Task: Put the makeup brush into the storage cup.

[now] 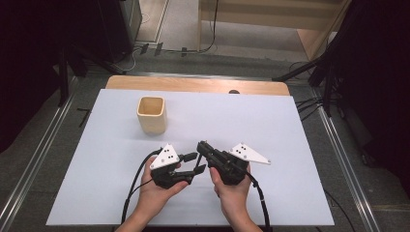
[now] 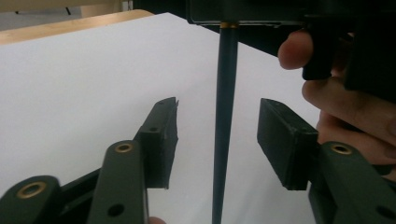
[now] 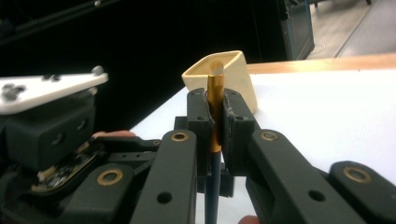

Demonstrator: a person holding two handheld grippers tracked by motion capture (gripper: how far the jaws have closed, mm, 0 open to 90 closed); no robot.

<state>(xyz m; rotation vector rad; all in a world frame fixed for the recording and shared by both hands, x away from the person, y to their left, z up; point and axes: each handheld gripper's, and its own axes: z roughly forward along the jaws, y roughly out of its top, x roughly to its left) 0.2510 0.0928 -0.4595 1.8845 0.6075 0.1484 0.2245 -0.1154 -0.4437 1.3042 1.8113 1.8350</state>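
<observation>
One brush (image 3: pixel 215 100) clamped in right tool (image 3: pixel 215 135), between left tool's (image 2: pixel 217 140) parted jaws.

No text, label, brand, number or sign could be read on anything near either pair of tongs.

We cannot see the middle of the paintbrush (image 3: pixel 215 100) because the right gripper (image 3: pixel 215 122) squeezes it there, its dark handle runs off the bottom edge, its tip looks blurry, and in the high view it is too small for us to find.
</observation>
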